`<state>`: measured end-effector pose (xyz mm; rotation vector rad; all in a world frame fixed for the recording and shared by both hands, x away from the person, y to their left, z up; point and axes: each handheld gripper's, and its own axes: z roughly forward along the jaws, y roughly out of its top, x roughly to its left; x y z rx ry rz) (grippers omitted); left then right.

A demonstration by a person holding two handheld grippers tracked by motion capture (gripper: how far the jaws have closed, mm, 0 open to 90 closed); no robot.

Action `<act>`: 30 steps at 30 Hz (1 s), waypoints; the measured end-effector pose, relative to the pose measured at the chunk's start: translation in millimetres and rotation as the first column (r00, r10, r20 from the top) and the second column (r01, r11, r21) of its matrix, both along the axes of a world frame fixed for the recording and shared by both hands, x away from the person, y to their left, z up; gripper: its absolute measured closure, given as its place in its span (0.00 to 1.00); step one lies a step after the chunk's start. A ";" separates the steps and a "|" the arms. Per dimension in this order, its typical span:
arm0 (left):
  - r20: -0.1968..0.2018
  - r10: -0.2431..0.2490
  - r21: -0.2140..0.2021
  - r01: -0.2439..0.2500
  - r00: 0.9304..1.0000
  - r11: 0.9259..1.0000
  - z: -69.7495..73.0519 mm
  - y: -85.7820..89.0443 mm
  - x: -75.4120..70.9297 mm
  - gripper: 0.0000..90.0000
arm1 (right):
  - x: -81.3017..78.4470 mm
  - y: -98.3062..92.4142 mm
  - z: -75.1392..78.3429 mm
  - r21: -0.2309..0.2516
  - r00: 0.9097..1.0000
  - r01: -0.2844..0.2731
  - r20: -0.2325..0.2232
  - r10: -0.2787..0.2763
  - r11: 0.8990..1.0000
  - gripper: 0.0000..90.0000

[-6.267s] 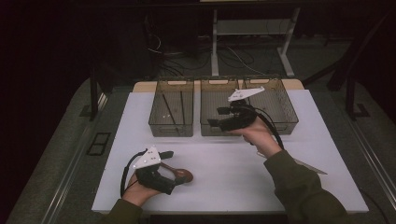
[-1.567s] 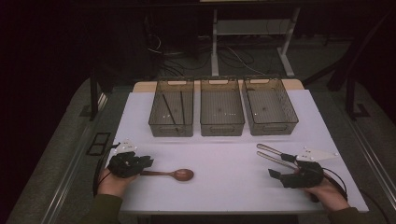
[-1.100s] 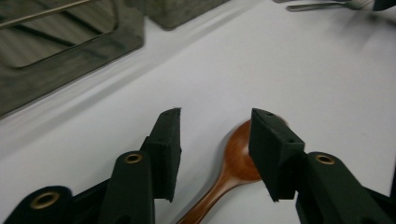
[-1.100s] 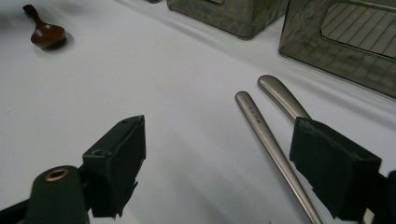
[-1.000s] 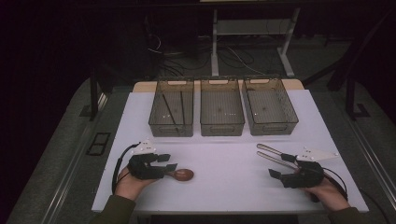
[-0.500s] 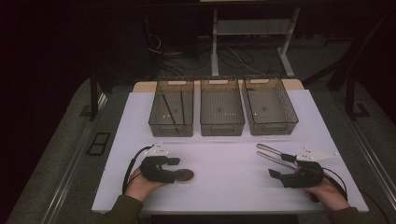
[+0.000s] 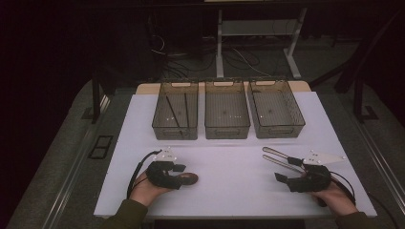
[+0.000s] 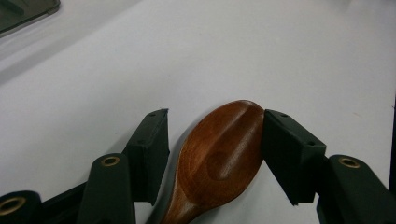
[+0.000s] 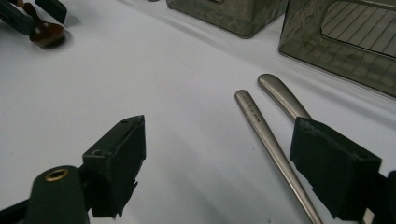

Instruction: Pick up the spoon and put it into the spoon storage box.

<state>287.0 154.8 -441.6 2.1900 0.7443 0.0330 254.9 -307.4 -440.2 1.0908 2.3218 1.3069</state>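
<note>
Now the white bench (image 7: 229, 191) carries three wire bins (image 7: 227, 114) at its far side. Nearer, the left tool (image 8: 212, 140) straddles the wooden spoon's bowl (image 8: 222, 161), jaws just closing, one pad touching. The right tool (image 9: 219, 163) gapes, empty, beside two metal handles (image 9: 271, 135).

Wooden spoon (image 8: 219, 158): dark reddish-brown, glossy, oval bowl w/ shallow hollow facing up. Laid flat on white table surface, front-left area in high view (image 7: 187, 178), well apart from the three bins at the back. Bowl is seen between the pads of the left gripper (image 8: 214, 154); one edge of bowl touched by one pad, a narrow gap noted at the other pad (so not clamped). Handle runs back under the gripper body, mostly hidden. In right gripper view the bowl (image 9: 46, 32) is seen far off, resting on the table.
</note>
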 end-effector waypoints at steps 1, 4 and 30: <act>0.001 -0.001 0.004 0.001 1.000 1.000 -0.1 -0.1 0.0 0.45 | 0.1 -0.1 0.0 0.001 1.000 0.000 0.002 0.000 1.000 0.20; 0.001 -0.014 0.023 0.014 1.000 1.000 -0.8 0.1 0.5 0.46 | 0.1 -0.2 0.0 0.000 1.000 0.000 0.001 0.000 1.000 0.20; 0.010 -0.088 0.071 0.088 0.996 0.994 -2.3 -0.4 -2.7 0.56 | -0.1 -1.6 0.7 0.001 1.000 0.006 0.003 -0.006 1.000 0.20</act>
